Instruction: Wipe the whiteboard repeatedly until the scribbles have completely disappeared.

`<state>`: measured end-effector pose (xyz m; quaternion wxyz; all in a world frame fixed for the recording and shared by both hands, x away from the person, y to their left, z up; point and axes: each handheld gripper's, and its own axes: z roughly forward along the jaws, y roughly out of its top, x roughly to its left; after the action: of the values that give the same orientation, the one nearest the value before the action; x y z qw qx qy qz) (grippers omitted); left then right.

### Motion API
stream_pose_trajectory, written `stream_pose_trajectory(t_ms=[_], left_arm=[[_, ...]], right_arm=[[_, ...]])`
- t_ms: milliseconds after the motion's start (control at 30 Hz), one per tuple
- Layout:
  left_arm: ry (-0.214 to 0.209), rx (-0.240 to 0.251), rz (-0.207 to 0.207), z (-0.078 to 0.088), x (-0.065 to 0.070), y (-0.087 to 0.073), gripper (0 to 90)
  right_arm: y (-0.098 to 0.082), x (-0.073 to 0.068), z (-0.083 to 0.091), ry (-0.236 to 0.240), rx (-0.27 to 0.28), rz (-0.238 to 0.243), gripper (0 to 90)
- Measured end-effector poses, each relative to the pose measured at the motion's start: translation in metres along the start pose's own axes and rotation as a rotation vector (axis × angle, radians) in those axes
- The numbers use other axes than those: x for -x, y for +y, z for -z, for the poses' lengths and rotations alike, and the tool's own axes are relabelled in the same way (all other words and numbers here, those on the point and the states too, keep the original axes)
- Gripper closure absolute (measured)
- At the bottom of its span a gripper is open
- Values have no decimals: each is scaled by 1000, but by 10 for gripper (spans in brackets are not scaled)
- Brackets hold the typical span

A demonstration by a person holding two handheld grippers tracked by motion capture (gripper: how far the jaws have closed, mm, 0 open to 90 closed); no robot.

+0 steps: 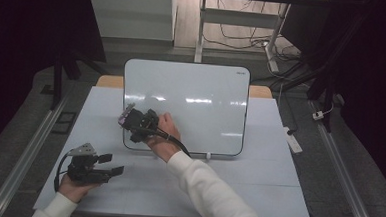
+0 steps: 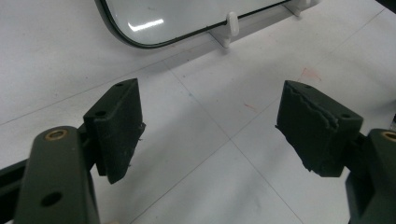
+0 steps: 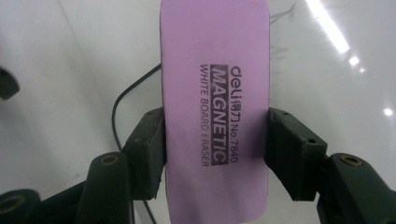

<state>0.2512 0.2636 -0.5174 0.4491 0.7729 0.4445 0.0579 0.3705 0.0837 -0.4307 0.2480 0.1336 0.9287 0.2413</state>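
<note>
Between right claw (image 3: 215, 154) pads: pink whiteboard eraser (image 3: 215, 107), pinched at both long sides, pressed against whiteboard (image 1: 202, 89). Left claw (image 2: 210, 126) spread, empty, resting low over bench (image 1: 257, 187).

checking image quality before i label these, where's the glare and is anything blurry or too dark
High view: dark surroundings, streaks of lamp glare across the whiteboard. Right gripper view: bright glare spots on the board at upper right, while the print on the pink eraser held in the right hand-held gripper reads sharply. Left gripper view: one glare patch on the board's corner, and the left hand-held gripper looks slightly soft up close.
</note>
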Motion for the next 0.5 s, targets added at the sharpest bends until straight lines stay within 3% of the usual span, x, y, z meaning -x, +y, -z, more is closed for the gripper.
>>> stream_pose_trajectory(t_ms=[133,300,500], left_arm=[[0,2,0,0,0,0,237],[2,2,1,0,1,0,237],[3,6,3,0,0,0,237]], right_arm=[[-3,7,3,3,2,-19,406],[-2,21,12,-75,35,-36,405],[12,39,16,-103,70,-52,404]])
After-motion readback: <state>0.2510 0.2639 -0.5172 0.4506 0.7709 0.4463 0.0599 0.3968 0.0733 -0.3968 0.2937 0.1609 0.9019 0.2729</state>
